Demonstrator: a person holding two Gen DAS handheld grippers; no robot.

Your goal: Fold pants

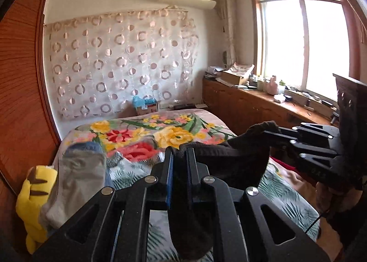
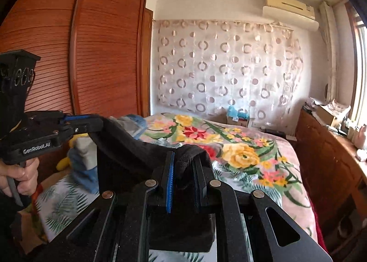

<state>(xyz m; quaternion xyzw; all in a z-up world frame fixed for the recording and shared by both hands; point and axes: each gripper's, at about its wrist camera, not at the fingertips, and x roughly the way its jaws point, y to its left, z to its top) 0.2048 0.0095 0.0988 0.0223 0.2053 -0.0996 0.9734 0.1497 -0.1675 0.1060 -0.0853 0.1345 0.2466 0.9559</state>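
Left gripper [image 1: 179, 154]: jaws clamped on a bunched edge of the pants [image 1: 229, 158]; dark cloth fills the gap between the pads and hangs below them.
Right gripper [image 2: 183, 158]: jaws clamped on another bunch of the same edge; cloth drapes over the tips and drops under the frame.
Pants: dark, slung in a sagging span from one set of jaws to the other, lifted off the bed [image 1: 160, 133].
Hand [image 2: 20, 174]: seen from the right wrist, wrapped round the left gripper's handle.
Just beyond the left jaws, to their left: a grey and blue heap of clothes [image 1: 80, 170] and a yellow plush toy [image 1: 36, 195] on the bed.
Ahead of both jaws: flowered blanket, then a patterned curtain [image 1: 119, 64] on the far wall.
Far, right of the jaws: wooden cabinet [image 1: 252, 106] under a window.
Far, left of the jaws: slatted wardrobe [image 2: 91, 55].
Progress: early, I judge. The pants are picked up by one edge and held in the air; no fold shows. Laying them flat and folding are left.
Hidden: the lower part of the pants is cut off under both gripper frames, so which edge is held, waist or hem, I cannot tell. The legs cannot be made out either.
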